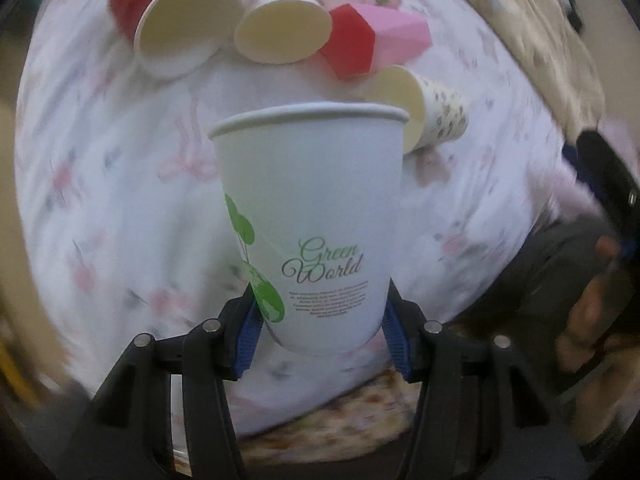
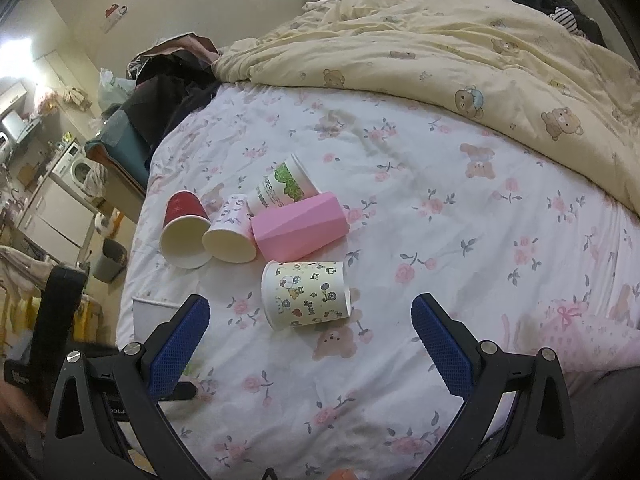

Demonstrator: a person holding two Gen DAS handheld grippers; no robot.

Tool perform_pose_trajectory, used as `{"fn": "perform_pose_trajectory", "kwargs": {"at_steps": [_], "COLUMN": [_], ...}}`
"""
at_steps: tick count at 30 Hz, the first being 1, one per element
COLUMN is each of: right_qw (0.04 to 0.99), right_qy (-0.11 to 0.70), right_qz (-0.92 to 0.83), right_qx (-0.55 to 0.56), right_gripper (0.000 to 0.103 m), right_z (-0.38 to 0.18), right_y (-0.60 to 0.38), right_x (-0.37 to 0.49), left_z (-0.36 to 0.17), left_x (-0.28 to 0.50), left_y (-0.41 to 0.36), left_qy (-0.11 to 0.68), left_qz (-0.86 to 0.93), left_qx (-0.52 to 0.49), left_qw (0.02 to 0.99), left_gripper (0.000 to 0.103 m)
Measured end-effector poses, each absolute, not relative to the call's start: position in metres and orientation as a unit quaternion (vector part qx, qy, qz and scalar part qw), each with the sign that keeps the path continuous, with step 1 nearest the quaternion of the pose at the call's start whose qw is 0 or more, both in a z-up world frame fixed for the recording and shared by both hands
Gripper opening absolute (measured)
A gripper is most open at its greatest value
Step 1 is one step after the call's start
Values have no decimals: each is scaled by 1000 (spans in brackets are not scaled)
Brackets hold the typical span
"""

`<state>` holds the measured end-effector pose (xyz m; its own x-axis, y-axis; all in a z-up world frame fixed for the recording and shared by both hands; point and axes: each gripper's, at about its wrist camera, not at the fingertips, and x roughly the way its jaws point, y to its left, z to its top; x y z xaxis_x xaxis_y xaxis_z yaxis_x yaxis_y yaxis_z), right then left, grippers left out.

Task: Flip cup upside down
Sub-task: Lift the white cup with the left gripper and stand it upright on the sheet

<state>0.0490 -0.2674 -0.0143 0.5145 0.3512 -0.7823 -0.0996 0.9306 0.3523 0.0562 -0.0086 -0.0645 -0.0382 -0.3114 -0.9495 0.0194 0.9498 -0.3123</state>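
Claw [image 1: 320, 320] clamps Green World cup [image 1: 310, 216] near base.

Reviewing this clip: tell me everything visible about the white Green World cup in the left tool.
The Green World cup looks like a white paper cup with a rolled rim, green leaf art on its left side and "Green World" script above small print. It stands upright in the left-wrist view, mouth up, not yet flipped. The left tool is shut on its lower end, a blue pad pressing each side. It appears lifted clear of the floral sheet. The right-wrist view does not show it.
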Motion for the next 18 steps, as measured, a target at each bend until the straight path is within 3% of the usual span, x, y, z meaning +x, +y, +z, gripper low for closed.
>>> {"fn": "perform_pose_trajectory", "kwargs": {"at_steps": [9, 18], "right_qw": [855, 854], "right_qy": [480, 480], "right_qz": [132, 131], "right_qx": [143, 149], "right_gripper": [103, 103], "right_z": [-16, -18], "right_y": [-269, -271], "right_x": [50, 48], "left_z": [-104, -119], "left_x": [43, 44], "left_y": [-32, -51], "left_qy": [714, 729], "left_qz": [-54, -24], "left_qx": [-221, -176], "left_qw": [662, 661], "left_gripper": [50, 50]}}
